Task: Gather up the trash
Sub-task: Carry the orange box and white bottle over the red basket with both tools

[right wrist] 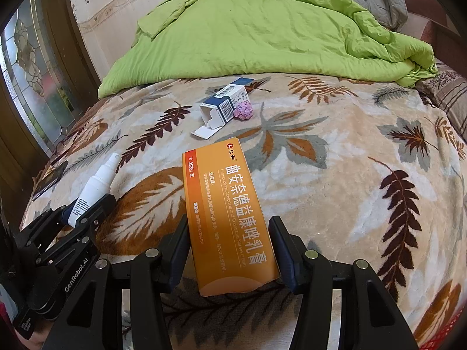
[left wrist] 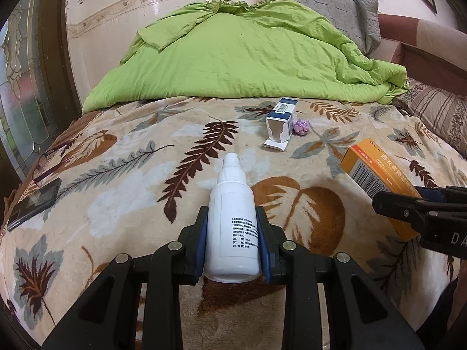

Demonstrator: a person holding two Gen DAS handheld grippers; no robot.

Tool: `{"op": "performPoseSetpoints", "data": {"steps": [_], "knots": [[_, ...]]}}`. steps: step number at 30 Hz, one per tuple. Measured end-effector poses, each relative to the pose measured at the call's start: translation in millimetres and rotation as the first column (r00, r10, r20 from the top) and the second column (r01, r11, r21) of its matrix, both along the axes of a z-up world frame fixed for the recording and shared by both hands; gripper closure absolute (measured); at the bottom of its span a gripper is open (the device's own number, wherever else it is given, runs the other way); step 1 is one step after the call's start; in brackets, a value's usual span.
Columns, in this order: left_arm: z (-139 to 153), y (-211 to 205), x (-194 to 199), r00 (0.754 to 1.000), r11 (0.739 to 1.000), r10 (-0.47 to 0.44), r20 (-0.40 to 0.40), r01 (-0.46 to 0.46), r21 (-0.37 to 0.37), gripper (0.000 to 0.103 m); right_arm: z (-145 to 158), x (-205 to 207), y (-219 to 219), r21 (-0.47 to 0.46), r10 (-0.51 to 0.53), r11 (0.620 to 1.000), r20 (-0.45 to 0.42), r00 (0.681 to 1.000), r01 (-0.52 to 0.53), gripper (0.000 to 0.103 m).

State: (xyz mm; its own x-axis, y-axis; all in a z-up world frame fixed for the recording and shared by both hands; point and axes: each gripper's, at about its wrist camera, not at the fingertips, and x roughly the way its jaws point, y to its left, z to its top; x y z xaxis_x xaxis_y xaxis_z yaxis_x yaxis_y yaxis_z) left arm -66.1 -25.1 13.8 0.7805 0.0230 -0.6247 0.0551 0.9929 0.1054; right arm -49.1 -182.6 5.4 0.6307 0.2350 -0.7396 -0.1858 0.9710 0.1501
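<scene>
Bed with beige leaf-patterned plush blanket (left wrist: 122, 180); crumpled lime-green duvet (left wrist: 233, 58) heaped at far end, grey quilted pillow (left wrist: 321, 3) behind.

Flat orange cardboard ointment box (right wrist: 224, 215): clamped between right tongs (right wrist: 230, 248) at its near end, far end projecting forward over blanket. Long axis along the fingers, likely for a stable carry.

White plastic spray bottle (left wrist: 232, 227): clamped at mid-body by left tongs (left wrist: 232, 239), blue pads pressed to both sides, nozzle pointing away. Contact with blanket beneath not determinable.

Both pieces appear ready for transfer to a bin; none in view.

Remaining on blanket, mid-bed: opened blue-and-white small carton (right wrist: 224, 108), flap hanging out, and just beside it a crumpled lilac paper ball (right wrist: 243, 110). Probably next pickups.

Dark smartphone (left wrist: 32, 204) at left edge, presumably not trash.
</scene>
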Motion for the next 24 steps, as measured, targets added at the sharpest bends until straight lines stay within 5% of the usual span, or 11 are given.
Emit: {"op": "performPoseSetpoints", "data": {"steps": [17,24], "knots": [[-1.0,-7.6,-3.9,0.999,0.999,-0.037,0.006,0.037,0.017,0.074,7.4,-12.1,-7.2,0.050,-0.037,0.998,0.007,0.999,0.037,0.046],[7.0,-40.8,-24.7,0.974,0.974,-0.226,-0.012,0.226,-0.013,0.074,27.5,-40.8,-37.6,0.155,-0.082,0.985,0.027,0.996,0.077,0.046]]}}
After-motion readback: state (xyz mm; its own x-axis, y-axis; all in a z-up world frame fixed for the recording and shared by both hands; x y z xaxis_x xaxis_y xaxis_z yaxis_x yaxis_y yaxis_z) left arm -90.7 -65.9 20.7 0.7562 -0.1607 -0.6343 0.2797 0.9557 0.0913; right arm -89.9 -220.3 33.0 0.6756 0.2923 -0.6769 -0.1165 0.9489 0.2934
